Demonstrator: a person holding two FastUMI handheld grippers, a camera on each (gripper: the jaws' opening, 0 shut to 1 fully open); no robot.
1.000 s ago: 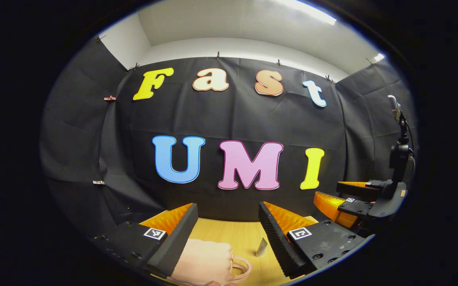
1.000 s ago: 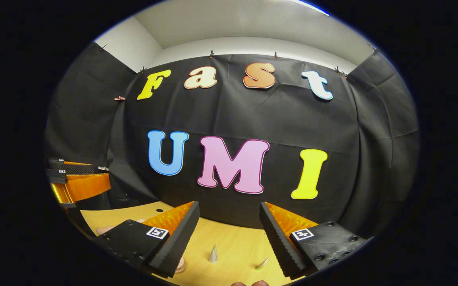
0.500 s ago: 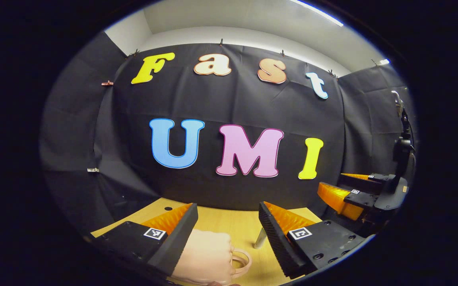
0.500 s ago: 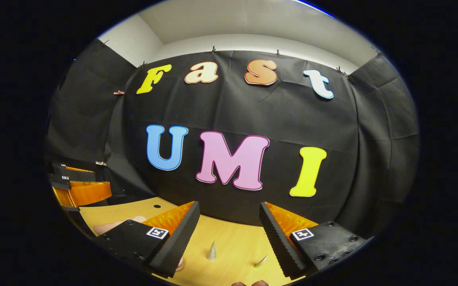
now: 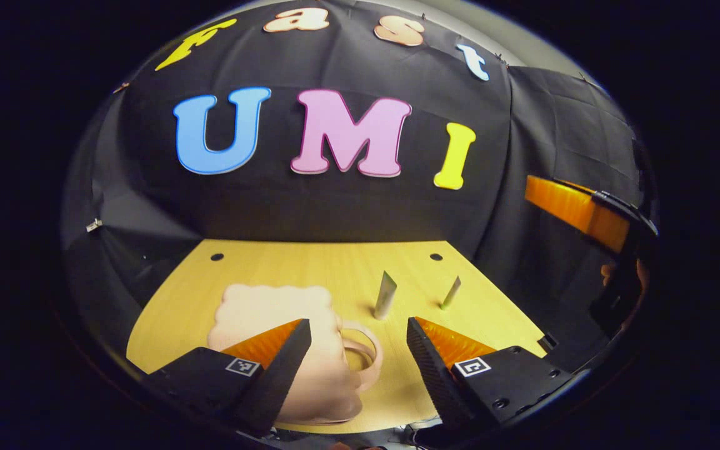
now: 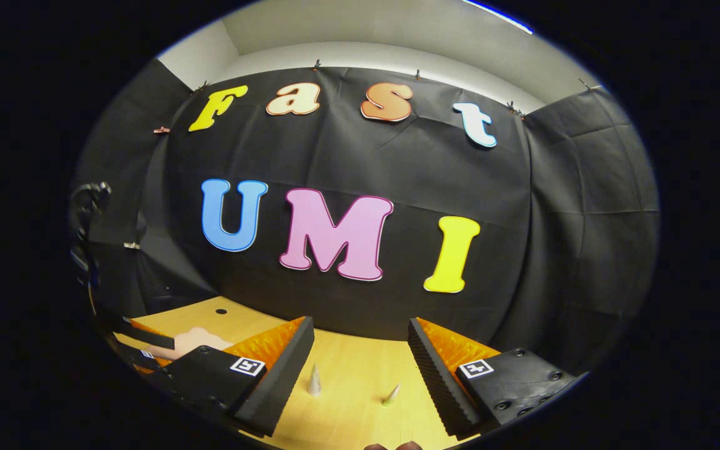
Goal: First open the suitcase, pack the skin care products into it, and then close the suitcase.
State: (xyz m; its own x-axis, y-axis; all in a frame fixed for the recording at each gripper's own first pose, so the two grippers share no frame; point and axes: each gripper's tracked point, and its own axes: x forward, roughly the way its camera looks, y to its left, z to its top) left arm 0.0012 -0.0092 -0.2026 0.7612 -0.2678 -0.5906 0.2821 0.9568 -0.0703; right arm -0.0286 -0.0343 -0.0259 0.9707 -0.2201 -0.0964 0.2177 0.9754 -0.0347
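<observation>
A small pink suitcase [image 5: 260, 306] with a scalloped edge lies shut on the wooden table [image 5: 310, 262], its ring handle [image 5: 369, 340] pointing right. To its right stand two skin care tubes, a white one [image 5: 386, 294] and a thin greenish one [image 5: 451, 292]. My left gripper [image 5: 358, 350] hovers open above the suitcase's near right part and the handle, holding nothing. My right gripper [image 6: 360, 362] is open and empty; beyond it stand the white tube [image 6: 314, 380] and the greenish tube [image 6: 391, 395]. The suitcase [image 6: 194, 340] lies at its left.
My right gripper's orange finger [image 5: 575, 209] shows high at the right edge of the left gripper view. The left gripper [image 6: 144, 337] sits low at the left of the right gripper view. Two small holes [image 5: 217, 257] mark the table's far side. Black cloth walls close in the table.
The left gripper view has tipped down, so much more of the table, the whole suitcase and both tubes show. The right gripper view has shifted slightly to the right.
</observation>
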